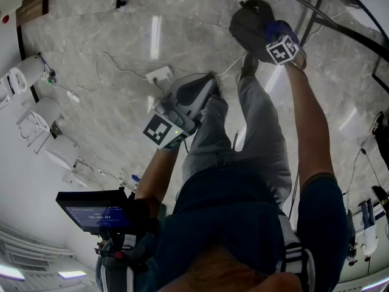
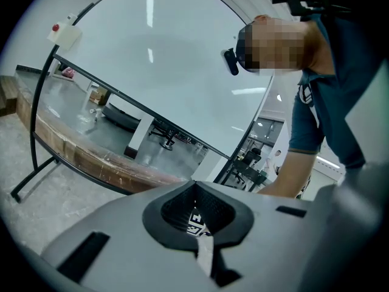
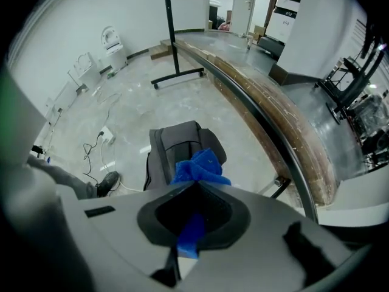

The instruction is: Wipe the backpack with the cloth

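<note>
My right gripper [image 3: 196, 186] is clamped on the blue terry cloth [image 3: 202, 165], over the dark grey fabric backpack [image 3: 173, 146] on the pale marble floor [image 3: 121, 111]. I judge wiping not yet started. My left gripper [image 2: 196, 186] is closed and empty.

Floor [image 1: 109, 120]: glossy grey marble-look. White power strip [image 1: 159, 74], cabled. White toilets [image 1: 37, 117] along wall. Black stand [image 3: 176, 72].
</note>
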Tool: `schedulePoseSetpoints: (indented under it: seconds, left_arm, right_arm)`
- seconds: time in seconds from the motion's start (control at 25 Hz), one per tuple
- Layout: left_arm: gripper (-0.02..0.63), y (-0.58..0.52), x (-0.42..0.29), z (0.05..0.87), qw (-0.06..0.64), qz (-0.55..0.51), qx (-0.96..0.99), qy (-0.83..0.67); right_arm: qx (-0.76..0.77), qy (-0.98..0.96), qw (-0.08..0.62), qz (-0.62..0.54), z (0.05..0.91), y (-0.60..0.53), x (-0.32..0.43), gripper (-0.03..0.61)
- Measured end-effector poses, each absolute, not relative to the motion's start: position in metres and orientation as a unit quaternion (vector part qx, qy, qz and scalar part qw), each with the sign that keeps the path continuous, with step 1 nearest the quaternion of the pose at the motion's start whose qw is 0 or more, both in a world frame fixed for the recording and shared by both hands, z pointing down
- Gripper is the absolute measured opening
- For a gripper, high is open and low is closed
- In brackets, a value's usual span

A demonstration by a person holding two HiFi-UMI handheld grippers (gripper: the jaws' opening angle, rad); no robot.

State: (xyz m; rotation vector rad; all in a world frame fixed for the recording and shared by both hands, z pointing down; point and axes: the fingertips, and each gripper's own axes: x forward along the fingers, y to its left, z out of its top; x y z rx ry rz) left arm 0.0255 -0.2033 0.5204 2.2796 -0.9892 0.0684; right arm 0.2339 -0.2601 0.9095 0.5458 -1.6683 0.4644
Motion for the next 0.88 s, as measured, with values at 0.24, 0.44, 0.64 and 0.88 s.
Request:
schedulePoseSetpoints:
  seconds: [0.24,0.44,0.64,0.88]
  left_arm:
    - [0.002,-0.213,0.023,0.535,0.324,0.028,0.869,-0.372]
    - [0.002,-0.216,0.022,0.566,0.325,0.032,0.868,-0.373]
    - [0.002,-0.213,0.019,0.563,0.327,0.032,0.866,-0.376]
    - [0.002,-0.207,0.016,0.565,0.334,0.038,0.862,-0.379]
  right_arm:
    - [0.266,-0.741,0.588,0.184,0.889,-0.265,0.231,0.011]
    - [0.269,-0.785,0.539,0.141,0.877,-0.276,0.191,0.011]
    - [0.235,-0.818,0.517,0.096,0.872,-0.289,0.122,0.011]
    - [0.2,-0.808,0.55,0.072,0.928,-0.299,0.085,0.009]
